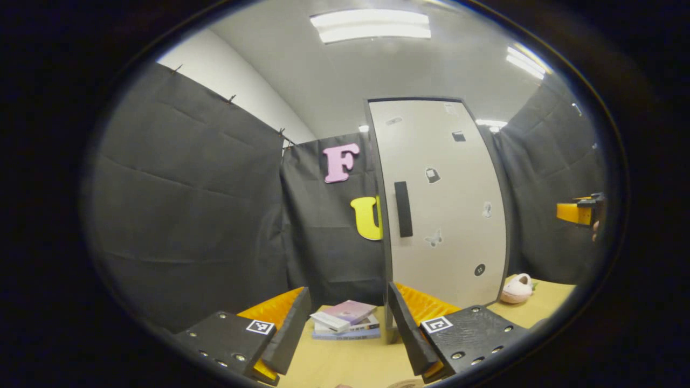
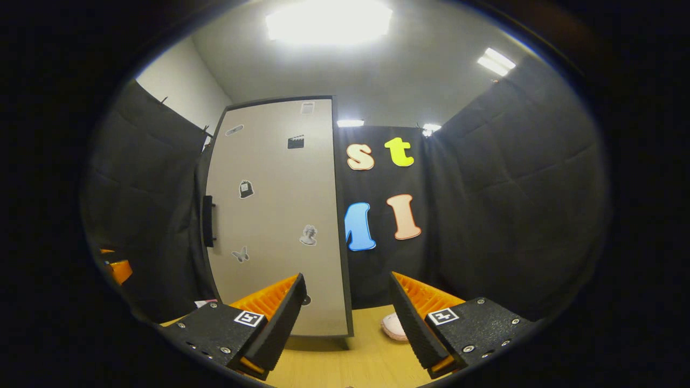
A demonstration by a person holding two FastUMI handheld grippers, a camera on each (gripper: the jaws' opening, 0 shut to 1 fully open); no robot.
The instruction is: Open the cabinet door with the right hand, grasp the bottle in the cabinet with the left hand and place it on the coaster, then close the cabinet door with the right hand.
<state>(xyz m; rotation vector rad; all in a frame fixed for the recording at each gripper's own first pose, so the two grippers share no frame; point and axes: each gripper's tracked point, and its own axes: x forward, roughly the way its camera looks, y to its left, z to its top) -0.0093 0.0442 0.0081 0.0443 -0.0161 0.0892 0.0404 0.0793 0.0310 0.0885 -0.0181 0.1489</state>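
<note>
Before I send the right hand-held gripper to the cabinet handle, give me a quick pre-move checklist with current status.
1. Cabinet door shut, ready to open: ok.
2. Handle on the door's left edge, nothing in front of it: ok.
3. Right hand-held gripper open and empty: ok.
4. Right hand-held gripper at the handle: not ok, it hangs back from the door.
5. Left hand-held gripper open, empty, ready for the bottle: ok.
6. Bottle inside the cabinet: cannot tell, door hides it.

Black cloth walls (image 1: 188, 205), white ceiling with lit panels (image 1: 372, 25), wooden tabletop (image 2: 372, 361)
</note>
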